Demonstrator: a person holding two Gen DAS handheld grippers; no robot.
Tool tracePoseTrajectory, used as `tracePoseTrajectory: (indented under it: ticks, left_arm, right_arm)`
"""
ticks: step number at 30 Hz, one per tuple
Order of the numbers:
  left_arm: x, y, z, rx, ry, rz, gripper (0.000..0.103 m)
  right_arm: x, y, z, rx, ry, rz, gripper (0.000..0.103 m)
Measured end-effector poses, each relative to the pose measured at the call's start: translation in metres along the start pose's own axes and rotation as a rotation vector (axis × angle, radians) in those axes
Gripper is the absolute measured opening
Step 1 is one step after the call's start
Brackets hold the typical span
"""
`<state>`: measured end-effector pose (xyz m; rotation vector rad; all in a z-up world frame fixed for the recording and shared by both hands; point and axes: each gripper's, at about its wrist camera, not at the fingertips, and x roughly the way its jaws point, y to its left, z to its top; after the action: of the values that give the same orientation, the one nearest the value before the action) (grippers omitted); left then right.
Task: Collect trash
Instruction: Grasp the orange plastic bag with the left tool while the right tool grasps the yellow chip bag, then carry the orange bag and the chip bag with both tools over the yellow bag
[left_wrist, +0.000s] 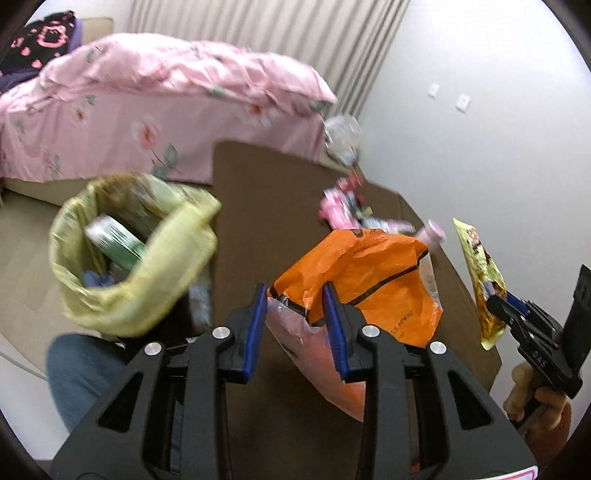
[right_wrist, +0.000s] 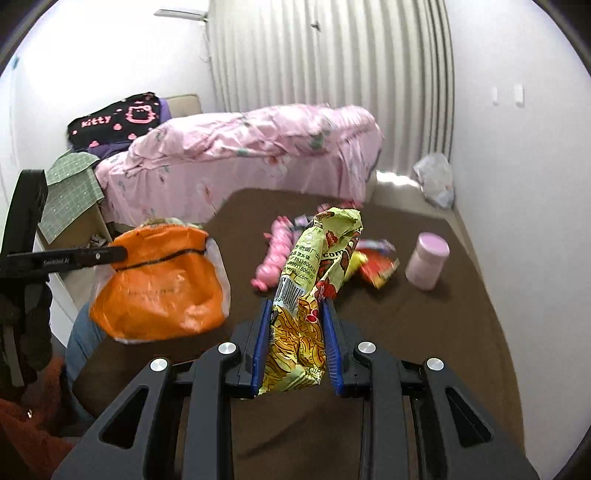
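Nearest the left wrist camera, the left gripper (left_wrist: 295, 317) has its blue-padded fingers pinching the edge of an orange plastic bag with black lettering (left_wrist: 365, 280), which hangs together with a translucent pinkish plastic bag (left_wrist: 317, 350) above the brown table (left_wrist: 266, 192). From the right wrist view the same orange bag (right_wrist: 159, 284) is held off the table surface at the table's left side.

The right gripper (right_wrist: 297, 343) is clamped on a crumpled yellow-green snack wrapper printed with a barcode and noodle pattern (right_wrist: 310, 280); the wrapper stands upright between the pads and is clear of the table. In the left wrist view this wrapper (left_wrist: 480, 273) hangs from the right gripper (left_wrist: 498, 299) to the right of the orange bag, with the person's hand (left_wrist: 535, 391) on the handle below.

To the left of the table stands a bin lined with a pale yellow-green bag (left_wrist: 129, 254), open at the top, holding a green-and-white carton (left_wrist: 114, 240) and other items too blurred to identify.

Remaining on the table: a pink segmented plastic packet (right_wrist: 275, 258), a red and yellow wrapper (right_wrist: 376, 267), and an upright pale pink cylindrical jar (right_wrist: 426, 266), standing apart from the wrappers. Smaller wrappers behind these are blurred.

Beyond the table is a bed with a pink floral cover (right_wrist: 251, 155), and a clear crumpled plastic bag (right_wrist: 436, 181) lies on the floor by the wall.
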<state>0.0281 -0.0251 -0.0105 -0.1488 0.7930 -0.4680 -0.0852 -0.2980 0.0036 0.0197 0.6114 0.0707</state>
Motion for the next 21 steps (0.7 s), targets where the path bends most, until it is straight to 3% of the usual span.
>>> tracePoseTrajectory:
  ticks: [3, 10, 21]
  left_arm:
    - [-0.016, 0.008, 0.010, 0.015, -0.078, 0.059, 0.029]
    - [-0.030, 0.041, 0.029, -0.019, -0.146, 0.122, 0.029]
    - [-0.046, 0.139, 0.054, -0.301, -0.295, 0.389, 0.030]
  right_arm:
    - [-0.001, 0.013, 0.012, -0.031, -0.018, 0.014, 0.026]
    - [0.006, 0.051, 0.039, -0.126, -0.042, 0.060, 0.026]
    - [0.044, 0.110, 0.099, -0.238, -0.087, 0.215, 0.026]
